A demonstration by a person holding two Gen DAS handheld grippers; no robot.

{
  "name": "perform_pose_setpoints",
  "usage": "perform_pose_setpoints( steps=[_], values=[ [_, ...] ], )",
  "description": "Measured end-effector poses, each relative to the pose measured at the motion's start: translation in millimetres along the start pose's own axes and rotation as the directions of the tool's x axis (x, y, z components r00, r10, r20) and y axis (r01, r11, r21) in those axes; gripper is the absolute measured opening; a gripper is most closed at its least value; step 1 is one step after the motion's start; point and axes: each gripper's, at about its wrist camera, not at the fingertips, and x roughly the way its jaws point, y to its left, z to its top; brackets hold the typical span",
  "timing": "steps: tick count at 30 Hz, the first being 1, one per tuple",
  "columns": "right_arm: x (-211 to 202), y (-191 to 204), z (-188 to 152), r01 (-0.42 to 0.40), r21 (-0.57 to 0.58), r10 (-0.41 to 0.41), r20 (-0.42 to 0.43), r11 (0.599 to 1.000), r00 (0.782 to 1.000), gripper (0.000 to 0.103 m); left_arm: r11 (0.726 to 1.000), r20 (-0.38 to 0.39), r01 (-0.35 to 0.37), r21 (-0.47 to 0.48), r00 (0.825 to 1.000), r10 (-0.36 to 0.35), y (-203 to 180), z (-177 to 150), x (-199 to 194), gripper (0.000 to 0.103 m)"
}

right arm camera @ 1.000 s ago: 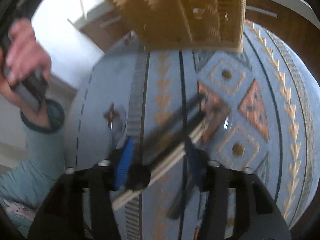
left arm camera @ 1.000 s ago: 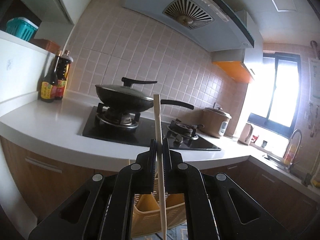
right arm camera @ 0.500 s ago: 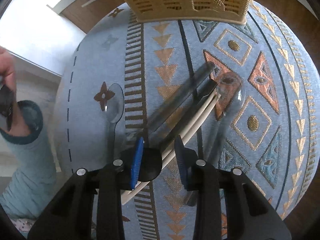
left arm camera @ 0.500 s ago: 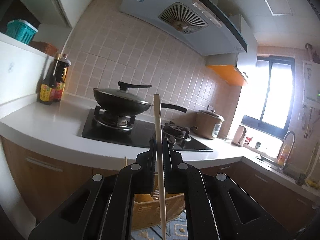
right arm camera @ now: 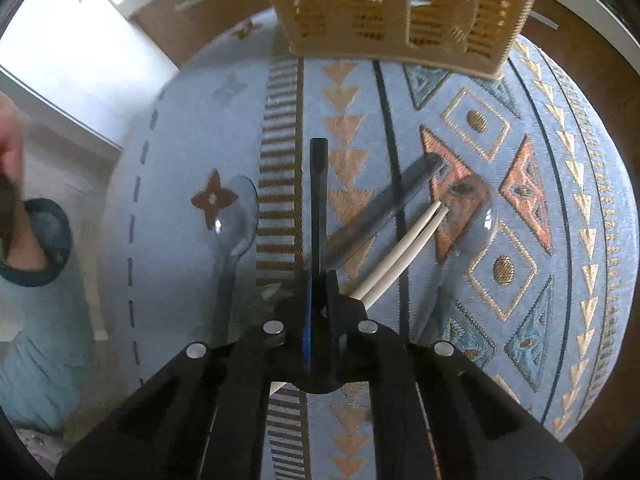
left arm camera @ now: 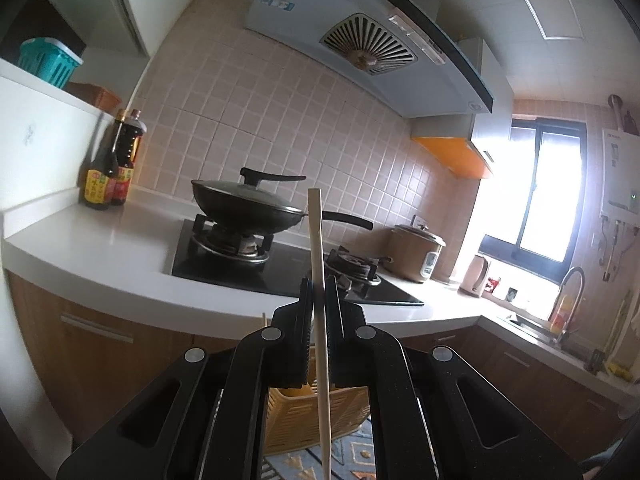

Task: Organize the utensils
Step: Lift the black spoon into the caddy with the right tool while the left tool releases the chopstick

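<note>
Chopsticks, pale: three, one (left arm camera: 320, 300) upright in the left wrist view, two (right arm camera: 400, 254) side by side on the cloth in the right wrist view
Chopsticks, dark: two, one (right arm camera: 319, 208) upright, one (right arm camera: 384, 210) lying blurred on the cloth
Clear spoons: two, one (right arm camera: 236, 220) left, one (right arm camera: 474, 216) right
Baskets: one yellow (right arm camera: 400, 12), one teal (left arm camera: 48, 62)
Sauce bottles: two (left arm camera: 114, 164)
Pans: one (left arm camera: 248, 204), lidded
Burners: two (left arm camera: 230, 240)
Rice cookers: one (left arm camera: 416, 254)
Kettles: one (left arm camera: 474, 276)
Taps: one (left arm camera: 570, 300)
Grippers: two, left (left arm camera: 320, 308) and right (right arm camera: 319, 300)
Hands in view: one (right arm camera: 10, 148)
</note>
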Motion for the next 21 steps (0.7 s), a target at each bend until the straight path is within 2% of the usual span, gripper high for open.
perform_pose_setpoints(
  steps=[3, 5, 8, 12, 13, 15, 17, 19, 21],
  values=[
    [-13.0, -7.7, -2.6, -0.065, 0.008, 0.065, 0.058, 0.998, 0.996, 0.005, 1.000, -0.005, -0.006, 0.006, 1.000, 0.006, -1.3, -0.4, 1.0, 0.004],
    [-31.5, -7.1, -2.1, -0.093, -0.015, 0.095, 0.140, 0.996, 0.986, 0.005, 1.000, 0.001, -0.014, 0.013, 1.000, 0.014, -3.1, -0.3, 2.0, 0.004],
    [-71.2, -9.4, 8.0, -0.115, -0.055, 0.127, 0.309, 0.992, 0.943, 0.005, 1.000, 0.023, -0.025, 0.007, 0.999, 0.025, -5.6, 4.8, 6.2, 0.004],
    [-129.4, -18.0, 26.5, -0.124, -0.074, 0.144, 0.556, 0.989, 0.818, 0.005, 0.999, 0.060, -0.032, -0.016, 0.998, 0.033, -8.2, 17.4, 15.7, 0.004],
    [-144.0, -20.6, 34.1, -0.103, -0.062, 0.119, 0.621, 0.993, 0.775, 0.005, 0.999, 0.067, -0.036, -0.015, 0.997, 0.037, -10.1, 20.0, 19.2, 0.004],
    [-161.9, -28.5, 52.0, -0.071, -0.014, 0.060, 0.712, 0.997, 0.700, 0.005, 0.999, 0.074, -0.042, -0.008, 0.996, 0.043, -13.8, 24.2, 28.0, 0.004],
    [-170.5, -37.6, 69.4, -0.065, -0.012, 0.052, 0.760, 0.998, 0.648, 0.005, 0.999, 0.072, -0.047, -0.002, 0.996, 0.047, -15.7, 27.8, 43.1, 0.004],
    [-163.2, -42.5, 90.5, -0.054, -0.004, 0.036, 0.787, 0.999, 0.616, 0.005, 0.998, 0.065, -0.057, -0.008, 0.996, 0.057, -14.2, 28.2, 58.0, 0.004],
    [-152.2, -42.8, 105.7, -0.044, -0.014, 0.038, 0.796, 0.999, 0.604, 0.005, 0.997, 0.064, -0.080, -0.007, 0.995, 0.080, -11.7, 25.9, 69.9, 0.004]
  ],
)
